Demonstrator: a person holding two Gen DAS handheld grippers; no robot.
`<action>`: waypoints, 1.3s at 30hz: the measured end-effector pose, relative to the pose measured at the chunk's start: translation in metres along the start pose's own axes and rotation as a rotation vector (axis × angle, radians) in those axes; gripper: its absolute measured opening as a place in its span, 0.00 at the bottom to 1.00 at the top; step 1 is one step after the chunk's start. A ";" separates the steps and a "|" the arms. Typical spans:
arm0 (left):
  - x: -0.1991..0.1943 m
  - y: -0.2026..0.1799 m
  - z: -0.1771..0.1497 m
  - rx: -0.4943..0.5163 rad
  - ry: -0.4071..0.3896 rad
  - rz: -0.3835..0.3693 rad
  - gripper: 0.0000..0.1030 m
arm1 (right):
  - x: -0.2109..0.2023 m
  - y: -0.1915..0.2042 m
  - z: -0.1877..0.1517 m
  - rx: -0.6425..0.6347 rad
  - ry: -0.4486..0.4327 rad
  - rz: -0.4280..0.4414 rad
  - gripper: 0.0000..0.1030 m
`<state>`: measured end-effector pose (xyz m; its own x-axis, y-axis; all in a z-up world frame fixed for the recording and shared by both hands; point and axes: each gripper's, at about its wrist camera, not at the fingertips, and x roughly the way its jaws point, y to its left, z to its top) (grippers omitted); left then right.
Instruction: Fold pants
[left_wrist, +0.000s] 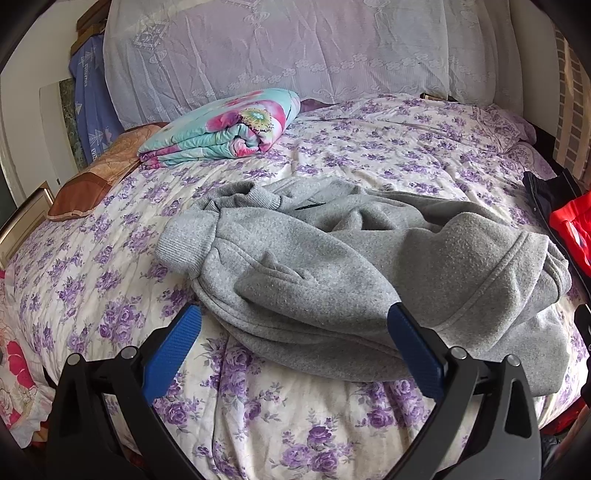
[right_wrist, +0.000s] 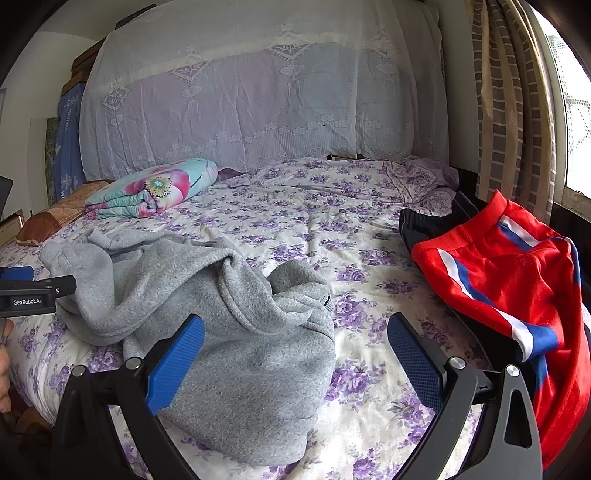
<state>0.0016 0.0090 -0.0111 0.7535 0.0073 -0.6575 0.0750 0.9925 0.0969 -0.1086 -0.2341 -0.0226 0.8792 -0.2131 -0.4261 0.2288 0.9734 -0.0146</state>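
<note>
Both cameras sit low at the near edge of the bed (left_wrist: 332, 155), facing across it toward the lace-draped headboard (left_wrist: 295, 48). The left wrist view hangs close over the crumpled grey pants (left_wrist: 332, 258), which fill its centre. The right wrist view looks from further right, the grey pants (right_wrist: 221, 314) lower left. Both share the pants, the bed and the folded floral quilt (right_wrist: 155, 188).

Legible text: "GenRobot.AI", white lettering on the black body of the left gripper (right_wrist: 22, 274), seen from the right wrist view.
</note>
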 end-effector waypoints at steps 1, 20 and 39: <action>0.000 0.000 -0.001 0.000 0.000 0.000 0.95 | -0.001 0.000 0.001 0.000 -0.001 0.000 0.97; 0.001 0.001 0.001 0.000 0.013 -0.002 0.95 | -0.002 0.000 0.001 -0.002 -0.003 -0.004 0.97; 0.001 -0.001 -0.001 -0.001 0.016 -0.003 0.95 | -0.006 0.001 0.003 -0.014 -0.022 0.001 0.97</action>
<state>0.0019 0.0080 -0.0128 0.7427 0.0060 -0.6696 0.0771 0.9925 0.0944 -0.1128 -0.2315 -0.0173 0.8886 -0.2139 -0.4057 0.2224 0.9746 -0.0267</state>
